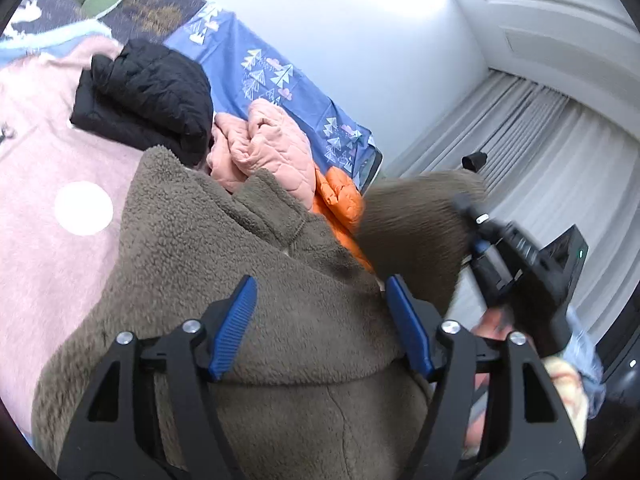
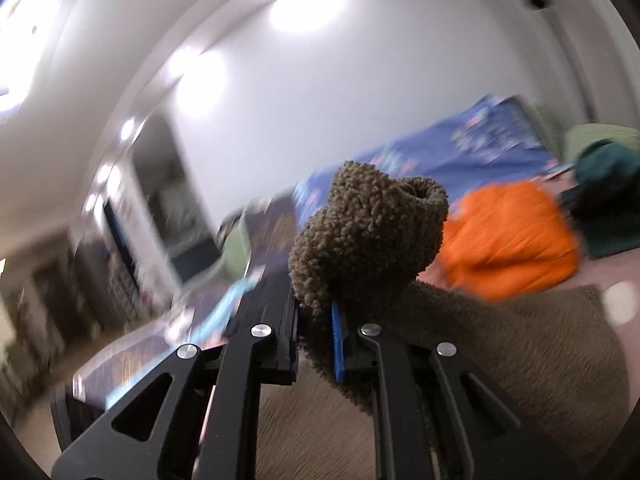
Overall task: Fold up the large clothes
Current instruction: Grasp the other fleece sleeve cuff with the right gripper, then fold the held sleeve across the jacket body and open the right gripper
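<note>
One brown fleece jacket [image 1: 256, 280] is lying on the pink blanket [image 1: 48, 208] covering the bed. The left gripper [image 1: 320, 320] is hovering over it, jaws spread wide. The right gripper [image 2: 316, 320] is pinching the jacket's sleeve [image 2: 368, 224], lifted. Beyond the jacket, three puffy garments are sitting: black [image 1: 148, 92], peach [image 1: 268, 140], orange [image 1: 340, 196]. White walls [image 1: 360, 20] and curtains [image 1: 560, 140] are standing behind.
</note>
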{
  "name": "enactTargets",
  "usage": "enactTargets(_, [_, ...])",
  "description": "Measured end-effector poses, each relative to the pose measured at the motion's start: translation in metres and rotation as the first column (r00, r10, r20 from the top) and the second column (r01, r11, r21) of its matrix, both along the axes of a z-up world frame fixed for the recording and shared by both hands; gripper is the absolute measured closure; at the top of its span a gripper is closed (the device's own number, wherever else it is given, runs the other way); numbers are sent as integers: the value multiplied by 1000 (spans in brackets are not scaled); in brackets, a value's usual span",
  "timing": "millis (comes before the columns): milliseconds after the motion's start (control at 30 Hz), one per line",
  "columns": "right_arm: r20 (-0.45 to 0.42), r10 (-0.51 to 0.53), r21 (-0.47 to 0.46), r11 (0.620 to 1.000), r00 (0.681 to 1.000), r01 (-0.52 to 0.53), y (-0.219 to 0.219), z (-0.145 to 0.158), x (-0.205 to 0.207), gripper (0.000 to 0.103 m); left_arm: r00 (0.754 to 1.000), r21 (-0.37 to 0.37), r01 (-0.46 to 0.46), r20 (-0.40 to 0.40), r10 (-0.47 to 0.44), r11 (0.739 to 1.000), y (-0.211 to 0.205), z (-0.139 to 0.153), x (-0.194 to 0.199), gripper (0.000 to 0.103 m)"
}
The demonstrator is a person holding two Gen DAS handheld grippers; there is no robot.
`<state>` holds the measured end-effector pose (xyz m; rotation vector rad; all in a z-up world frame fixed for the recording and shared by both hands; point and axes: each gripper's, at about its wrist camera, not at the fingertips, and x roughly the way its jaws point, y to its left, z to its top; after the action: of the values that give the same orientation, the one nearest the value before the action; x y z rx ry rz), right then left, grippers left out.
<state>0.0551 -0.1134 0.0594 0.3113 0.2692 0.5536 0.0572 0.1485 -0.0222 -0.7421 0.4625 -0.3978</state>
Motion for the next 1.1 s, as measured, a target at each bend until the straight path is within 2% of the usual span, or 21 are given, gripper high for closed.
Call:
enactTargets(100, [-107, 83, -139, 986, 991, -98, 52, -43, 6, 89, 999, -47, 31, -29, -33, 998, 9, -9, 19, 27])
enactTargets(167, [-208, 103, -207, 967, 973, -146, 74, -75, 19, 86, 998, -80, 34, -57, -39, 996, 16, -19, 31, 25])
enactTargets(267, [-354, 145, -232, 943, 924, -237, 93, -112, 23, 76, 994, -105, 21, -106, -32, 994, 22, -35, 41, 23])
enactTargets(300, [-371, 152, -226, 942, 916, -247, 93, -121, 17, 75, 992, -112, 21, -118, -34, 993, 24, -39, 43, 23])
enactTargets(400, [-351, 164, -225, 941, 922, -253, 90, -119, 1, 75, 986, -90, 12, -164, -26, 996, 23, -44, 50, 22])
enactTargets(600, [-351, 189, -229, 932, 917, -280, 91, -124, 2, 74, 984, -44, 11, -179, -19, 999, 15, -37, 66, 15])
enactTargets(767, [-341, 236, -232, 917, 910, -324, 97, -122, 5, 73, 977, 13, 19, -213, -16, 1000, 3, -37, 82, 18])
enactTargets(833, [-337, 255, -248, 904, 906, -347, 98, -121, 2, 73, 976, 21, 13, -216, -9, 1000, 1, -36, 85, 32])
enactTargets(900, [-335, 280, -249, 895, 900, -371, 97, -120, -2, 68, 971, 42, 15, -237, -5, 999, -1, -38, 90, 71])
enactTargets(967, [-352, 313, -192, 898, 882, -395, 89, -118, -2, 63, 972, 58, 35, -234, -20, 998, -3, -38, 92, 74])
enactTargets(1033, [-371, 341, -126, 903, 864, -411, 77, -115, -2, 62, 977, 80, 37, -213, -19, 996, -5, -34, 89, 75])
enactTargets(1100, [-366, 345, -102, 908, 864, -406, 64, -108, -4, 62, 982, 81, 33, -188, -17, 996, -3, -28, 86, 75])
